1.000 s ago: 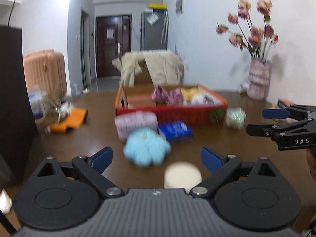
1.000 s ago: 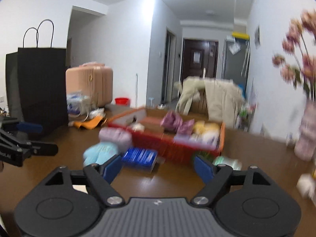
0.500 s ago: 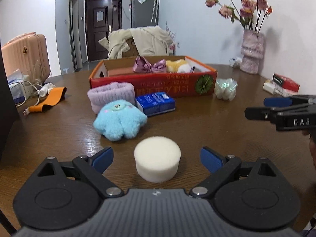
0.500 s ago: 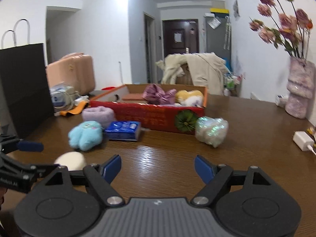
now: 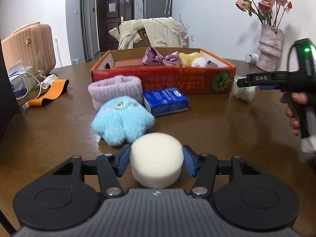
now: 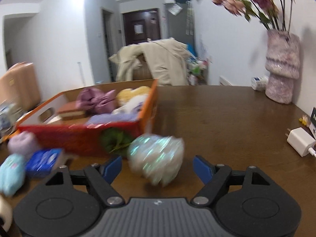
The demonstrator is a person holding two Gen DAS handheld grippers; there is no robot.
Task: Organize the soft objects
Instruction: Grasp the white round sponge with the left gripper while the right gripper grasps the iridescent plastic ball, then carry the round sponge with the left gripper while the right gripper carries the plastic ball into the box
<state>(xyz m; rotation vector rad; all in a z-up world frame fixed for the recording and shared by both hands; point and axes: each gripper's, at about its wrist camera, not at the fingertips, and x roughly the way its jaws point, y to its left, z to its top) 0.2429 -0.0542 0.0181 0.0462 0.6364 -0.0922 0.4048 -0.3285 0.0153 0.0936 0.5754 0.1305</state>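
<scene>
My left gripper [image 5: 156, 163] is shut on a white round sponge [image 5: 156, 158] low over the brown table. Just beyond it lie a blue plush toy [image 5: 122, 120], a purple fluffy band [image 5: 115, 90] and a blue tissue pack [image 5: 165, 100]. A red cardboard box [image 5: 164, 79] behind them holds a purple bow [image 5: 160, 58] and a yellow plush. My right gripper [image 6: 158, 167] is open, with a shimmery white mesh ball [image 6: 156, 156] between its fingers, beside the box's corner [image 6: 146, 122]. The right gripper also shows in the left wrist view [image 5: 256, 79].
A pink vase [image 5: 269, 47] with flowers stands at the far right of the table. A white charger [image 6: 301, 143] lies at the right edge. An orange strap [image 5: 51, 90] and cables lie at the left. A black bag edge stands at far left.
My left gripper has moved forward and closed on the white sponge. My right gripper has moved forward so the mesh ball now sits between its open fingers.
</scene>
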